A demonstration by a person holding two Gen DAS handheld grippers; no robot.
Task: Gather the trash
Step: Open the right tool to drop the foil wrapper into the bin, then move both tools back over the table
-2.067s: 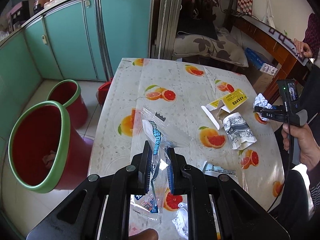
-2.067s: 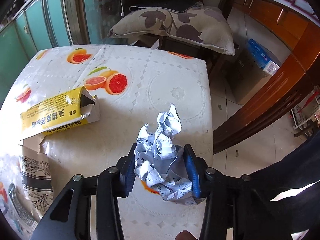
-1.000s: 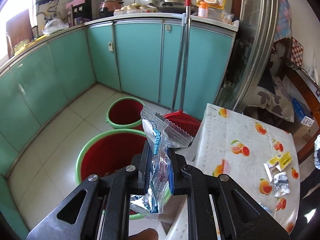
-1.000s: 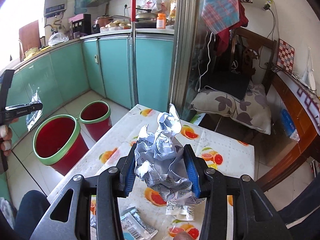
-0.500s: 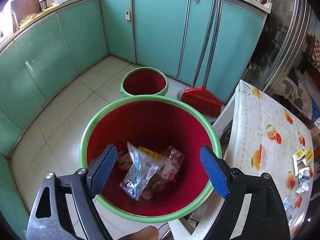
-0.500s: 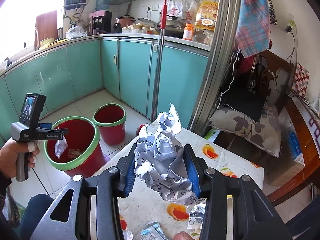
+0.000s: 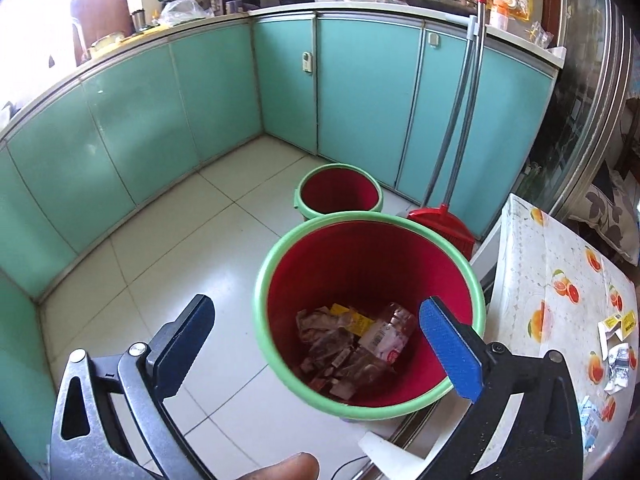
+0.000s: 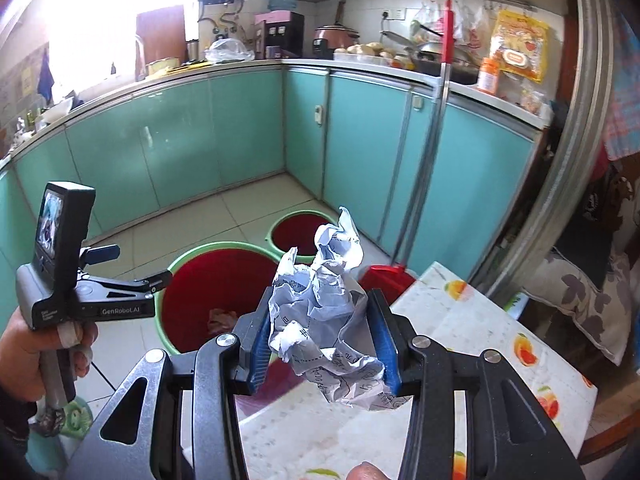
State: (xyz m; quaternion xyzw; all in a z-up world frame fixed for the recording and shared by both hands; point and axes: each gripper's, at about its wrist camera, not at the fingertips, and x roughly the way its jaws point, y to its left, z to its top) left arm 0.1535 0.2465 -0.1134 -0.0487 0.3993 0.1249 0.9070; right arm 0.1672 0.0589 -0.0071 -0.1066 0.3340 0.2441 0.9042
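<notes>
Crumpled white paper sits clamped between the right gripper's jaws, held above the table's near edge. Over the large red bin with the green rim, the left gripper hangs with jaws spread wide, holding nothing. Wrappers lie on the bin's bottom.
</notes>
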